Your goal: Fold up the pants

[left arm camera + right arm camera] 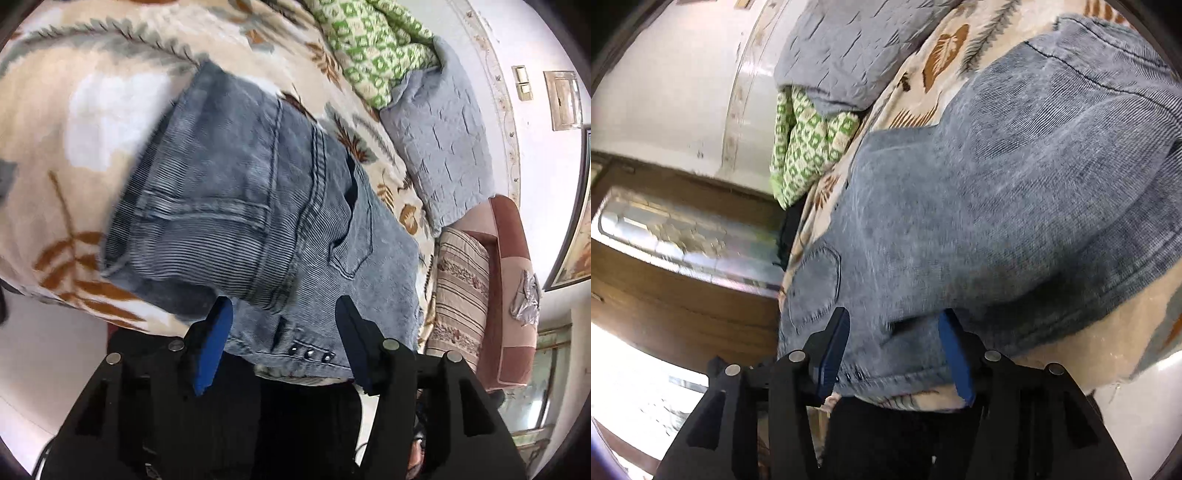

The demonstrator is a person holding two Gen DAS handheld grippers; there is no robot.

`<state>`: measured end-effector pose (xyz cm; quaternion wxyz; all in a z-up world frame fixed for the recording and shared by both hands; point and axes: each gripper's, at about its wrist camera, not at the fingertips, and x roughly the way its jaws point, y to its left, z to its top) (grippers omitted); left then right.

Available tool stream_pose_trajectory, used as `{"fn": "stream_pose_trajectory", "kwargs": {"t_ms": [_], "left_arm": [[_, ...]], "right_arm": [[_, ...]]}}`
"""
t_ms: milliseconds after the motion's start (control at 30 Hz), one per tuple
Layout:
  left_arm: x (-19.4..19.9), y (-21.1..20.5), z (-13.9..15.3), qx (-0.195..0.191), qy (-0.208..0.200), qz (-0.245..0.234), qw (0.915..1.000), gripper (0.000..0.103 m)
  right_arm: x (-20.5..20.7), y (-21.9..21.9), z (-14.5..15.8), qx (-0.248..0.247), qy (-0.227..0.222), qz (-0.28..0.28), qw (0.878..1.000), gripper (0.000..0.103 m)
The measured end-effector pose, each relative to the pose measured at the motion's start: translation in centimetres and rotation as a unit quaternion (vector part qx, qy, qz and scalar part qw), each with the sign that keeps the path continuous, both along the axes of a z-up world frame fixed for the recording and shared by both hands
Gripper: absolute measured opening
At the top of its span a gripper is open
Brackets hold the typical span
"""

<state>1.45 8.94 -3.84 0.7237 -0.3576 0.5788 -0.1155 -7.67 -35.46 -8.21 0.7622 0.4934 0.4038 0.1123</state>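
While the pants (236, 206) lie partly folded ahead, both the left gripper (284, 314) and right gripper (894, 325) are held wide, empty; folds are judged left.

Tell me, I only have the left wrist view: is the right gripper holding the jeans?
Observer: No. The right gripper is open, its fingers straddling the jeans near the waistband edge.
Operator: Anything beyond the bed on that side?
Observer: Yes, a wooden frame with a glass pane.
Operator: Any pocket near that gripper?
Observer: Yes, a stitched pocket just off its left finger.
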Motion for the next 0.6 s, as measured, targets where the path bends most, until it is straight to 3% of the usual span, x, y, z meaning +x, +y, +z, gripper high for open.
{"fn": "stream_pose_trajectory", "kwargs": {"t_ms": [133,167,200,233,467,533,600], "left_arm": [[1.6,-0.8,-0.7,0.033,-0.004,0.001,0.9994,0.053],[2.1,-0.9,-1.0,0.039,-0.001,0.0,0.9992,0.042],[2.3,-0.8,-1.2,0.042,0.005,-0.002,0.9991,0.011],[2.4,-0.7,-1.2,0.031,0.006,-0.005,0.9995,0.007],[-0.4,0.5,3.3,0.034,-0.051,-0.003,0.9981,0.007],[-0.9,0.6,2.4,0.043,-0.041,-0.007,0.9982,0.007],[-0.8,0.7,0.1,0.05,-0.006,-0.003,0.9987,0.007]], "right_arm": [[1.2,0.0,-0.9,0.021,0.002,-0.015,1.0,0.049],[1.6,0.1,-1.2,0.02,0.003,-0.017,1.0,0.033],[1.8,0.2,-1.3,0.02,0.003,-0.017,1.0,0.018],[2.0,0.4,-1.3,0.017,0.005,-0.016,1.0,0.003],[-0.1,0.4,2.9,-0.003,-0.045,0.014,0.999,0.003],[-0.8,0.4,2.5,0.002,-0.038,0.02,0.999,0.003],[-1.3,0.5,0.9,0.003,-0.009,0.025,1.0,0.007]]}}
